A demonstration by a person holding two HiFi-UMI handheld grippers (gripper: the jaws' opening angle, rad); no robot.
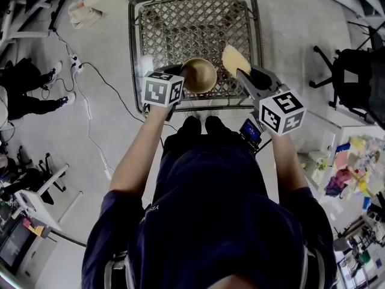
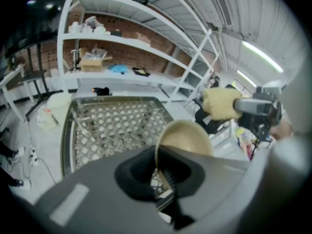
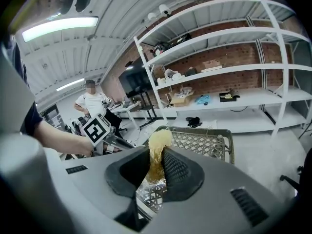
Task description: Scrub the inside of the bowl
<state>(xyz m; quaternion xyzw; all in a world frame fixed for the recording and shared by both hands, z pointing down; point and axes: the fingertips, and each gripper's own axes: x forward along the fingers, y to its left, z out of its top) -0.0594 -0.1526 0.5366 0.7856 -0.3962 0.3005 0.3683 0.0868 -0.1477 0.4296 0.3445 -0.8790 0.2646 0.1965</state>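
A tan bowl (image 1: 200, 75) hangs above the near edge of a metal mesh basket (image 1: 194, 23). My left gripper (image 1: 178, 77) is shut on its rim. In the left gripper view the bowl (image 2: 187, 137) stands tilted on edge between the jaws of that gripper (image 2: 158, 172). A yellow sponge (image 1: 235, 59) is pinched in my right gripper (image 1: 240, 71), just right of the bowl and apart from it. The right gripper view shows the sponge (image 3: 157, 147) sticking up between the jaws of the right gripper (image 3: 157, 172). The same sponge (image 2: 220, 103) appears in the left gripper view too.
The mesh basket (image 2: 117, 126) stands on a grey floor. White shelving (image 3: 229, 67) lines a brick wall beyond it. A cable (image 1: 96, 80) runs across the floor at left. An office chair (image 1: 352, 77) stands at right. Another person (image 3: 90, 101) stands far off.
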